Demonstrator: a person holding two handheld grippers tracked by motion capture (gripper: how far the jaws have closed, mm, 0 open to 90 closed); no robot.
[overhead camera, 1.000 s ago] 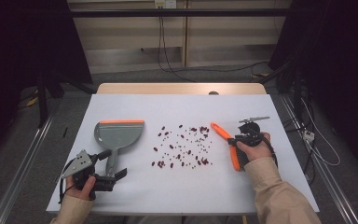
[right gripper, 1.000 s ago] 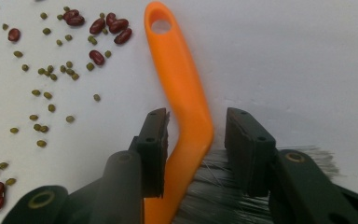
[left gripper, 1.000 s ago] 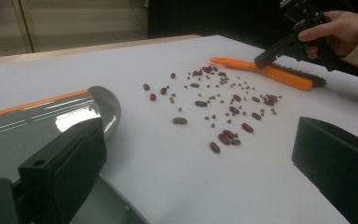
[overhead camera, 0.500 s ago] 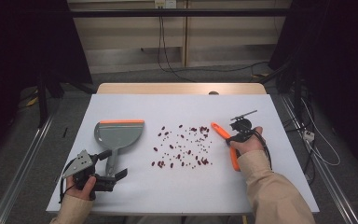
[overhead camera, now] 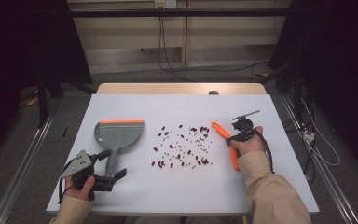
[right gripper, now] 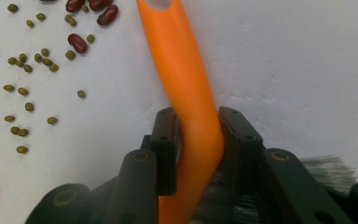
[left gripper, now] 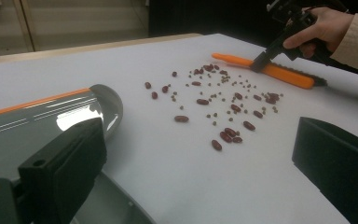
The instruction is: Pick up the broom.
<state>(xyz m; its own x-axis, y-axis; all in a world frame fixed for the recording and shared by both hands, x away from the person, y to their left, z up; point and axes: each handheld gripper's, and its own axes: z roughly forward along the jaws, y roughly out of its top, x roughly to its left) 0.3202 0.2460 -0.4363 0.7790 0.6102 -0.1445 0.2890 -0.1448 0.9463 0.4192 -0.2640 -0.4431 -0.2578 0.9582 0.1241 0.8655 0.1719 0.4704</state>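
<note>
So we've got a smooth white bench (overhead camera: 182,186) with a scatter of small glossy dark red beans (overhead camera: 182,147) and tinier round green ones (right gripper: 25,65) spread across the middle. To their left sits a grey plastic dustpan (overhead camera: 118,135) with an orange strip along its far lip, shiny enough to catch the light in the left gripper view, its rounded handle running back toward us.

On the right of the beans lies the brush (overhead camera: 227,140): a long, smooth orange plastic handle with a gentle bend, a hanging hole at the far tip, and pale bristles fanning out at the near end in the right gripper view. Our right hand-held gripper (overhead camera: 235,138) has just been closing its jaws, and the two black pads now pinch the orange handle from both sides, right at the bend. The brush lies flat on the bench. That hand comes in angled from the lower right, sleeve resting low, gripper tipped down onto the handle.

Our left hand-held gripper (overhead camera: 114,167) sits near the front left corner, held low and roughly level, jaws wide apart with the dustpan's handle lying between them, and nothing squeezed.
</note>
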